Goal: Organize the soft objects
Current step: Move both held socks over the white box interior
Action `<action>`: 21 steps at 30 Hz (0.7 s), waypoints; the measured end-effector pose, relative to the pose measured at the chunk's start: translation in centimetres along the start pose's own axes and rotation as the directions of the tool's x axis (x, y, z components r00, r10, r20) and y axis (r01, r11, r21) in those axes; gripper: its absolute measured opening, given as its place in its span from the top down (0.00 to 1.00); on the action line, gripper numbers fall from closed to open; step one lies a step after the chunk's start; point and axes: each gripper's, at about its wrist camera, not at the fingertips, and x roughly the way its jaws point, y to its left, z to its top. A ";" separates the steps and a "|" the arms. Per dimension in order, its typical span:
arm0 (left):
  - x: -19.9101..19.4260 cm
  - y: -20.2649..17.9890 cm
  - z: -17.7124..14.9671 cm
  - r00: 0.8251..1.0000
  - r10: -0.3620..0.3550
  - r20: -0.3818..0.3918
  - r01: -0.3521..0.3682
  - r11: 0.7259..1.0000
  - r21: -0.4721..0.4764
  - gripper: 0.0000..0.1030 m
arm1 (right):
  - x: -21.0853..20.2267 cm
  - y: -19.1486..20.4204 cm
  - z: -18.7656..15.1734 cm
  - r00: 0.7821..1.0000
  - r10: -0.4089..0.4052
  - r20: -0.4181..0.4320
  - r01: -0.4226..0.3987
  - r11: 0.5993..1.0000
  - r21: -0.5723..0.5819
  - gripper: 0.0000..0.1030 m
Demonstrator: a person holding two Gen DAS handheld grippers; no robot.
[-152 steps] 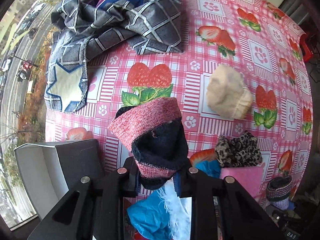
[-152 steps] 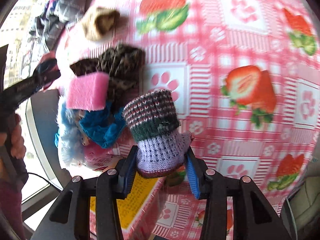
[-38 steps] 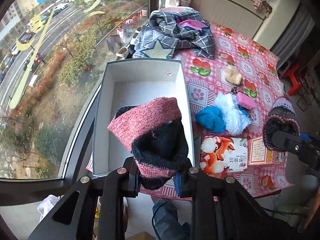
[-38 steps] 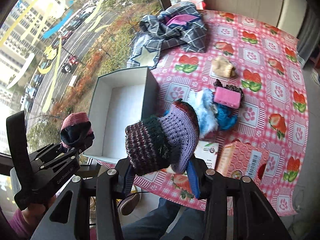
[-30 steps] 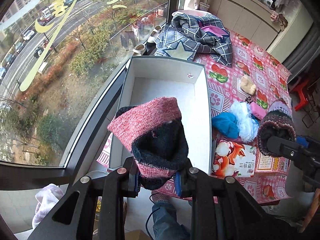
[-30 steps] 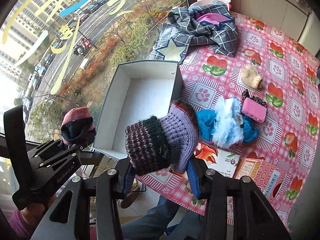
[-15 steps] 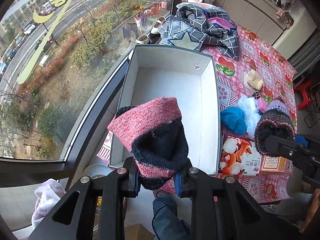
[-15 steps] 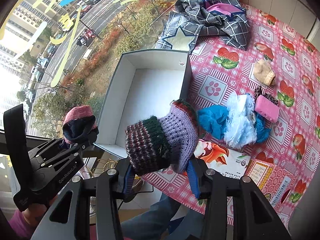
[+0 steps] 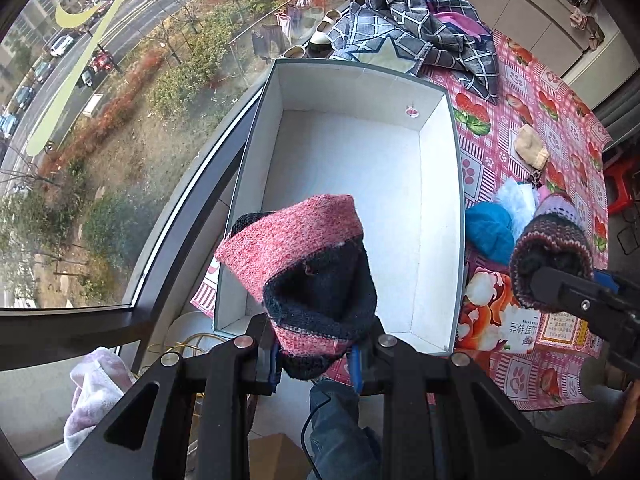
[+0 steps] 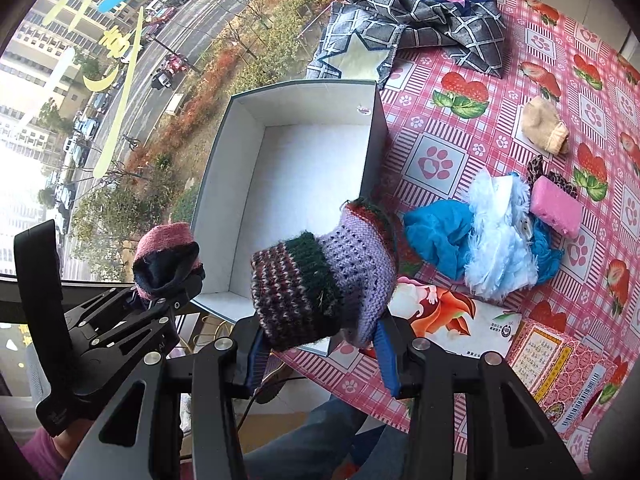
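Left wrist: both tongs clamped on socks (image 9: pixel 308 264) over box rim (image 9: pixel 459 216), interior bare.

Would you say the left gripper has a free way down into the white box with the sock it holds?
Probably yes. The left gripper, shut on the pink and black sock, hangs over the near end of the white box, which is open-topped with nothing visible inside.

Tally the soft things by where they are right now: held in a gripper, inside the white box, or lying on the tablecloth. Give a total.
Held: 2, the pink-and-black sock in the left gripper and the purple knit sock in the right gripper.
In the white box: 0.
On the tablecloth: 6, namely the checked cloth, beige piece, blue piece, white fluffy piece, pink piece and leopard-print piece.
Total: 8.
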 end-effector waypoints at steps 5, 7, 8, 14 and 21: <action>0.5 0.2 0.3 1.000 0.006 -0.011 -0.006 1.000 -0.019 0.73 | 0.5 -0.4 0.5 1.000 0.000 -0.010 0.000 1.000 0.006 0.55; 0.7 0.3 0.4 1.000 0.007 -0.016 -0.008 1.000 -0.026 0.73 | 0.6 -0.4 0.7 1.000 0.001 -0.014 -0.001 1.000 0.006 0.55; 0.8 0.4 0.4 1.000 0.009 -0.018 -0.009 1.000 -0.030 0.73 | 0.7 -0.4 0.8 1.000 0.002 -0.015 -0.001 1.000 0.007 0.55; 1.2 0.8 0.6 1.000 0.014 -0.027 -0.016 0.999 -0.046 0.73 | 1.3 0.2 1.4 1.000 0.005 -0.021 -0.005 1.000 -0.009 0.55; 1.3 1.4 0.9 1.000 0.008 -0.028 -0.010 0.997 -0.076 0.73 | 2.0 0.6 1.7 0.999 0.015 -0.034 -0.016 1.000 -0.017 0.55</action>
